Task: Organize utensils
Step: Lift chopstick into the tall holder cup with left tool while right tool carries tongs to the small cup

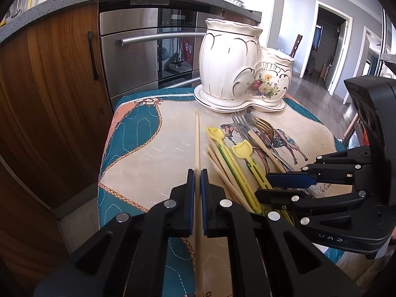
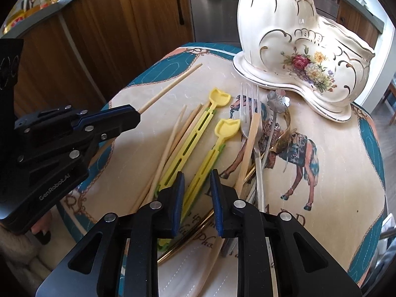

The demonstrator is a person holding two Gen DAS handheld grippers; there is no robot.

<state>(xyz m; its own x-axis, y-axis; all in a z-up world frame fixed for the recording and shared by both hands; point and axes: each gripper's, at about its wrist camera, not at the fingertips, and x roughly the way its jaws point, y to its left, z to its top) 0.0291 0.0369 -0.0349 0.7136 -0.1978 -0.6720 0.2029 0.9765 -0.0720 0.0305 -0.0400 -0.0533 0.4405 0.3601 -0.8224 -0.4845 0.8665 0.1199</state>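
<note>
Your left gripper (image 1: pixel 197 173) was clamped on a single wooden chopstick (image 1: pixel 197 138), its tip pointing toward the ceramic holder (image 1: pixel 230 69). Your right gripper (image 2: pixel 196 180) stood parted (nothing pinched) over a yellow plastic utensil (image 2: pixel 210 153), which lay on the cloth in front of the holder among the other utensils.

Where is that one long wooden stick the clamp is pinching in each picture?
Left wrist view: the wooden stick runs up the centre, between the left gripper fingers.
Right wrist view: the stick pokes up and right from that gripper, at left.
Shared landmark: the white ceramic holder.
</note>
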